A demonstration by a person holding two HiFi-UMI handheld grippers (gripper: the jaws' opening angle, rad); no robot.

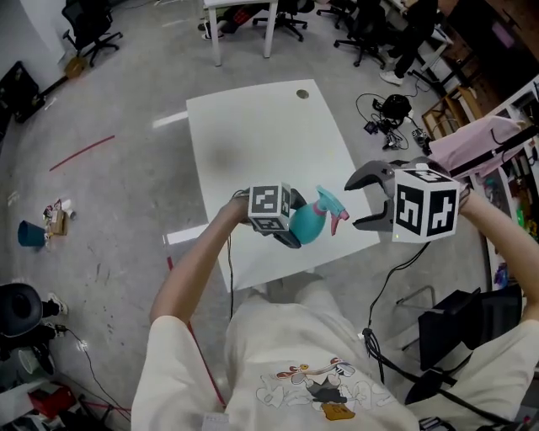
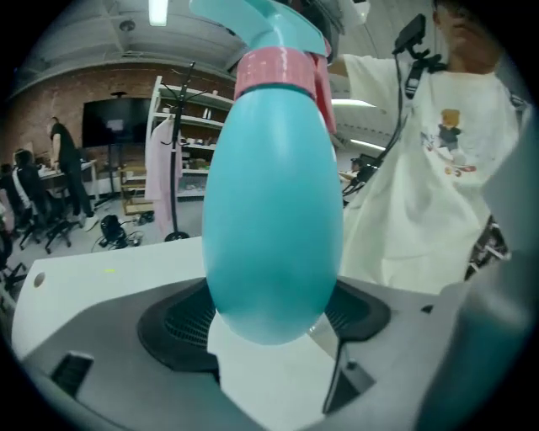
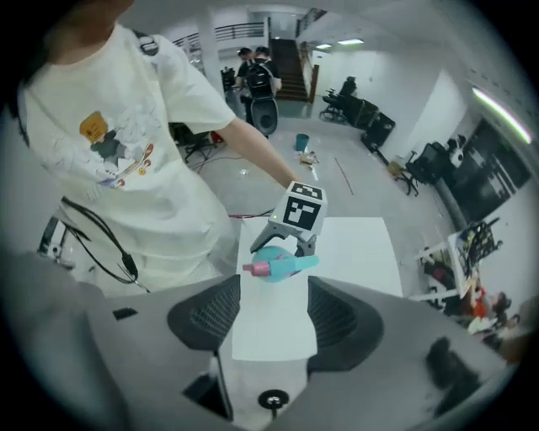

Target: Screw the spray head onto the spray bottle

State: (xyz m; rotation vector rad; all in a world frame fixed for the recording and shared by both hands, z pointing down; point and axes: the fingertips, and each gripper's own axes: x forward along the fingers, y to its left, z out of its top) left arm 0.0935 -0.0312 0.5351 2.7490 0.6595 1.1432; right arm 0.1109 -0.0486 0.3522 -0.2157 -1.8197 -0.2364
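Observation:
A teal spray bottle (image 1: 306,226) with a pink collar (image 2: 278,71) and a teal spray head (image 1: 330,204) on top is held above the near edge of the white table (image 1: 261,143). My left gripper (image 1: 295,229) is shut on the bottle's round body (image 2: 274,210), its dark pads (image 2: 173,324) pressing on both sides. My right gripper (image 1: 355,204) hovers to the right of the spray head, apart from it, with its jaws open and nothing between them. In the right gripper view the bottle (image 3: 271,265) lies beyond the open jaws (image 3: 271,316), nozzle end pointing left.
The person's torso (image 1: 303,362) is close behind both grippers. Black cables (image 1: 387,109) and a rack with pink cloth (image 1: 480,143) lie right of the table. Office chairs (image 1: 88,25) and a teal cup (image 1: 29,233) stand on the grey floor.

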